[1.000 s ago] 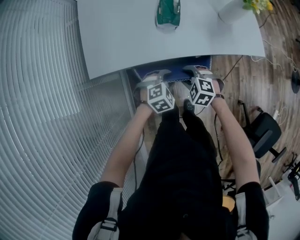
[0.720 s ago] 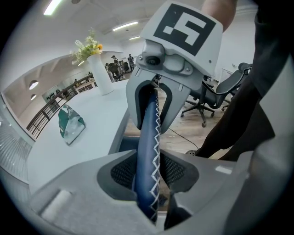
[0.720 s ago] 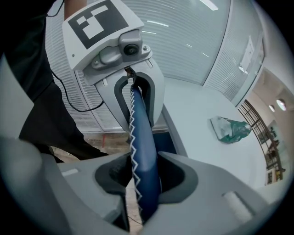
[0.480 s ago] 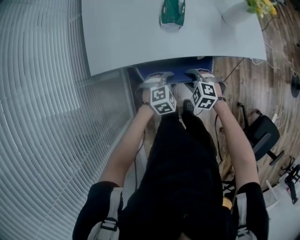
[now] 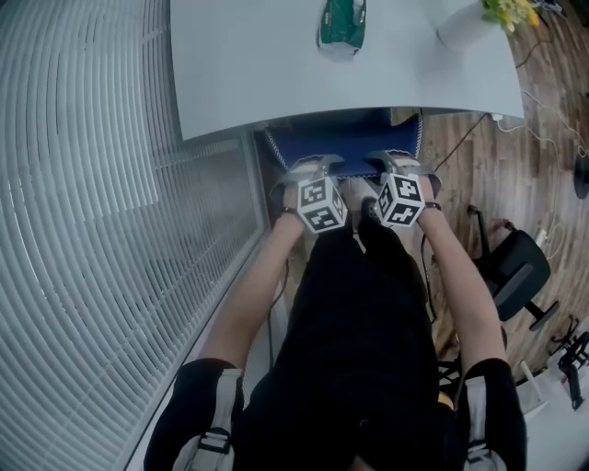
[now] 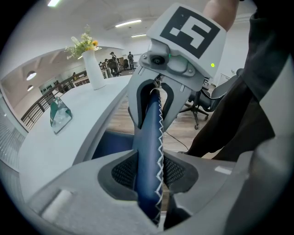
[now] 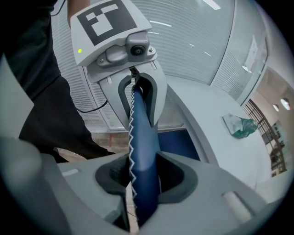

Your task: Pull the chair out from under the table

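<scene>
The blue chair (image 5: 345, 140) stands partly out from under the white table (image 5: 276, 74), its seat showing below the table's edge. My left gripper (image 5: 308, 169) and right gripper (image 5: 391, 164) sit side by side on the top of its backrest. In the left gripper view the blue backrest edge (image 6: 149, 137), with white zigzag stitching, is pinched between the pads of my left gripper (image 6: 150, 173). The right gripper (image 7: 142, 178) is shut the same way on the backrest edge (image 7: 141, 137). Each gripper faces the other across that edge.
On the table are a white vase with flowers (image 5: 465, 18) and a green and clear object (image 5: 340, 23). A blind-covered glass wall (image 5: 92, 230) runs along the left. A black office chair (image 5: 520, 262) and cables lie on the wood floor at right. My legs are just behind the chair.
Both grippers have come back toward me with the backrest between them. More of the blue seat now shows from under the table's edge.
</scene>
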